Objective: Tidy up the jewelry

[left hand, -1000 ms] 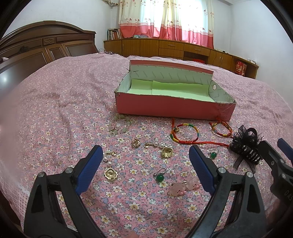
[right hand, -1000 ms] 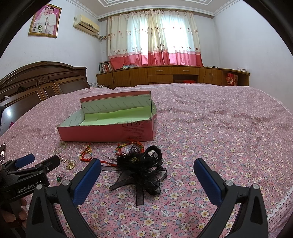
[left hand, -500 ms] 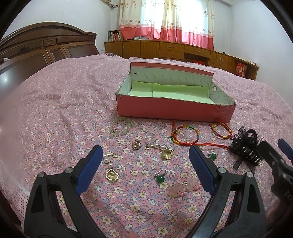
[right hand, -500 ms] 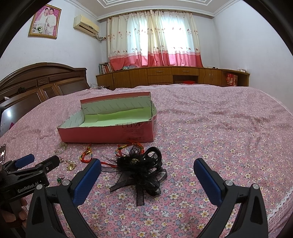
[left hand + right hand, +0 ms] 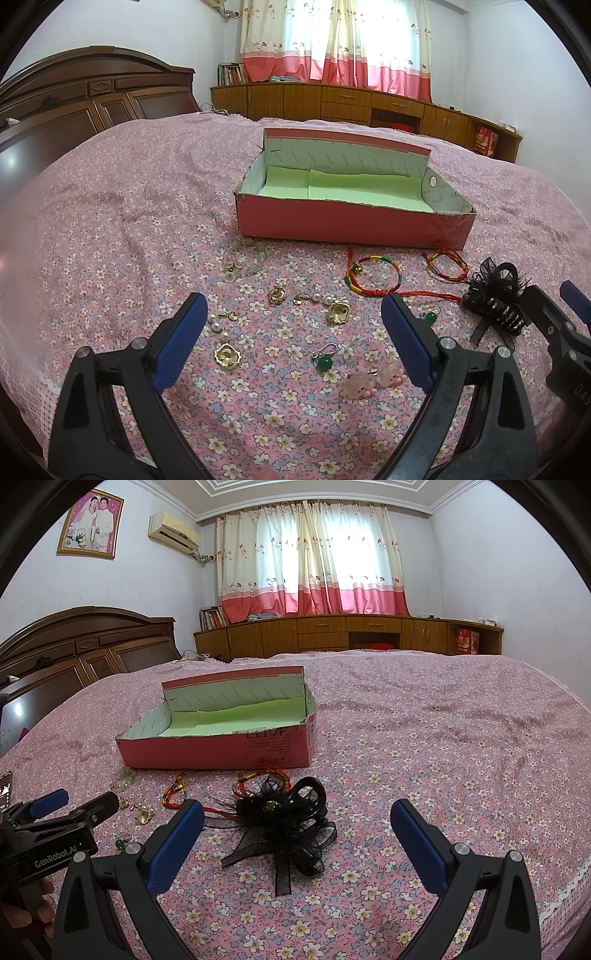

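The jewelry lies loose on the bed, on a pink flowered cover, just near of an open pink box w/ green lining and nothing visible inside. In left wrist view, from left to right: a pale bead bracelet near the box's front left corner, gold earrings w/ pearls in the middle, a gold flower piece closer, a green drop earring, two pink pig charms nearest, then two rainbow cord bracelets w/ red strings in front of the box. A black lace hair clip lies at the right end of the row, touching the red cords. The left gripper hovers low over the earrings, jaws spread wide, holding nothing. The right gripper is above the bed w/ the hair clip between its blue pads in the view, jaws also spread wide and empty; I cannot tell if they touch the clip. Far behind: a dark wood headboard, low cabinets and pink curtains at the window.
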The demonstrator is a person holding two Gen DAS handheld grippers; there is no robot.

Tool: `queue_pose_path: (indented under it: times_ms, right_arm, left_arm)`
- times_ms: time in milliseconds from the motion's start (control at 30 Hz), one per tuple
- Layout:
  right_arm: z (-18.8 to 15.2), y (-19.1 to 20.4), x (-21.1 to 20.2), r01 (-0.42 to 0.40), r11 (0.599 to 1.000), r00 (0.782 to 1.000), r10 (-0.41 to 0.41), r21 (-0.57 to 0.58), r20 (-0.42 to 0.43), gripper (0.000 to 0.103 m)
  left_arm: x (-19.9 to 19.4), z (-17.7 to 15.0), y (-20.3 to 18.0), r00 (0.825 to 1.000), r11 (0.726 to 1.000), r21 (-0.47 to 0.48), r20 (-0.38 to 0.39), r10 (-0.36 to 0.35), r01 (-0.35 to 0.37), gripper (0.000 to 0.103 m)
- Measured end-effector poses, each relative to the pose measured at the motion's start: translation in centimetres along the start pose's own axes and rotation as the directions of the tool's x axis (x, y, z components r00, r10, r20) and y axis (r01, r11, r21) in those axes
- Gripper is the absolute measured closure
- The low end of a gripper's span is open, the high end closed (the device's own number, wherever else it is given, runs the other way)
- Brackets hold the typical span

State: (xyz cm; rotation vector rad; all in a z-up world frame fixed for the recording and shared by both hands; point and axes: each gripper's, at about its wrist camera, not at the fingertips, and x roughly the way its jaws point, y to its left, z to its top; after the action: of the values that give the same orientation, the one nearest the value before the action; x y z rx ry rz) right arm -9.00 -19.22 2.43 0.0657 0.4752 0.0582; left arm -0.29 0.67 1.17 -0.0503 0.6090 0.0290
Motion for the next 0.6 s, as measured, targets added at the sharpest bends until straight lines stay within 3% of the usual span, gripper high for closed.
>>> queue_pose_path:
  times_ms: [600]
  right_arm:
    - [1.3, 0.2, 0.5, 0.01, 1.0, 1.0, -0.01, -0.014, -0.027, 0.0]
  left_arm:
    - [0.3, 1.6, 2.1, 1.0, 0.999, -0.034, -0.023, 0.004, -0.005, 0.014]
